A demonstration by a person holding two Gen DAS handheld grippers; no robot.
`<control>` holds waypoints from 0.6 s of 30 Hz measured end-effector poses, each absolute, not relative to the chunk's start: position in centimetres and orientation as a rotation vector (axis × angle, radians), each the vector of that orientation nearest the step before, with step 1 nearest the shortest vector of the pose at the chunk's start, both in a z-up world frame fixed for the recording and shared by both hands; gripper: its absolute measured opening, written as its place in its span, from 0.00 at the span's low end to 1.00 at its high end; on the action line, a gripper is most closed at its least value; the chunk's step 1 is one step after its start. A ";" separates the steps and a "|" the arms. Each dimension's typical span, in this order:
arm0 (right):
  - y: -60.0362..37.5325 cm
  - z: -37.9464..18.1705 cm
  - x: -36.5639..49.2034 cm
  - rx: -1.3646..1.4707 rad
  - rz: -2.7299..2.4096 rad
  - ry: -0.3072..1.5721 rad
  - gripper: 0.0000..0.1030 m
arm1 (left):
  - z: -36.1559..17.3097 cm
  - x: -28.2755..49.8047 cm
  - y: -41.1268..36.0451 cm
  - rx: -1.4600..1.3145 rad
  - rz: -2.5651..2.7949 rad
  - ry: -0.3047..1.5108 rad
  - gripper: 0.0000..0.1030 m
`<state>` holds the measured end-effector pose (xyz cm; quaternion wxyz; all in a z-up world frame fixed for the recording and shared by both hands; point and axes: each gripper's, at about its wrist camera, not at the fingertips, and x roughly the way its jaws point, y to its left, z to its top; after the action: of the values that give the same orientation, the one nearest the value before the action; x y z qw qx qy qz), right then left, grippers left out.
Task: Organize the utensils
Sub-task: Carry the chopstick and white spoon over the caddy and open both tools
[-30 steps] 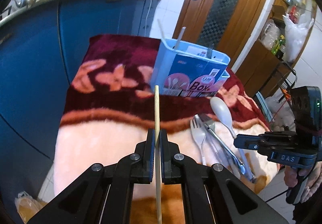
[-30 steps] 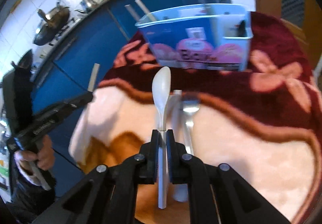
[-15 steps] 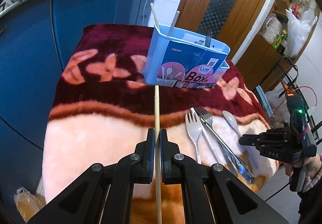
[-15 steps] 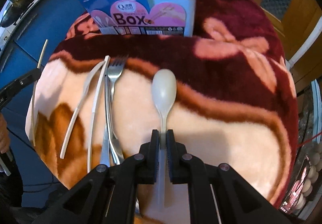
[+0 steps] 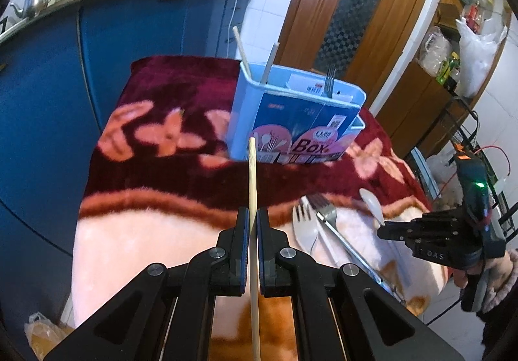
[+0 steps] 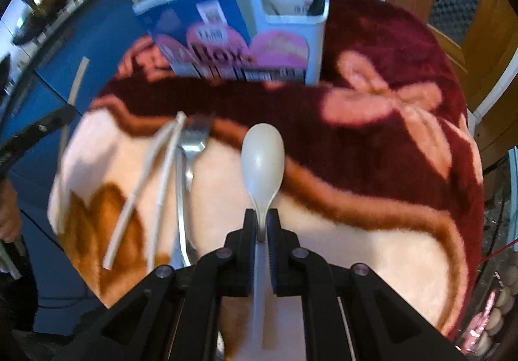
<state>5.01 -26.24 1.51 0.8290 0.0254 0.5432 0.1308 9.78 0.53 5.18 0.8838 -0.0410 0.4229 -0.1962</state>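
Observation:
My left gripper [image 5: 253,215] is shut on a wooden chopstick [image 5: 252,176] that points toward the blue utensil box [image 5: 301,121]. The box stands on the blanket and holds two chopsticks [image 5: 241,50] and a fork [image 5: 329,77]. My right gripper [image 6: 261,218] is shut on the handle of a white spoon [image 6: 263,160], held above the blanket in front of the box [image 6: 246,37]. The right gripper also shows at the right of the left wrist view [image 5: 387,229]. A white plastic fork [image 5: 306,229] and a metal fork [image 5: 330,218] lie on the blanket.
The table is covered by a maroon, pink and orange blanket [image 5: 162,231]. Blue cabinets [image 5: 97,53] stand behind and to the left, a wooden door [image 5: 359,4] at the back right. Two white handles [image 6: 152,176] lie beside the metal fork [image 6: 191,147].
The right gripper has moved with the spoon toward the box and slightly up. The left gripper keeps the chopstick aimed at the box, a little closer than before.

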 end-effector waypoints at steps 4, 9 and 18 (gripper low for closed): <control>-26.9 4.0 3.8 0.099 0.302 1.016 0.08 | 6.5 10.1 0.0 -0.092 -0.413 0.824 0.04; -26.8 7.3 2.7 0.098 0.301 0.801 0.08 | 8.6 11.3 -0.9 -0.122 -0.416 0.731 0.04; -27.5 11.5 4.2 0.098 0.215 0.537 0.07 | 13.3 13.7 -3.1 -0.116 -0.350 0.482 0.04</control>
<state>4.24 -27.48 11.53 0.9573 0.0485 0.2645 0.1061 13.72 -3.09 13.31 0.9543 -0.0572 0.2373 -0.1724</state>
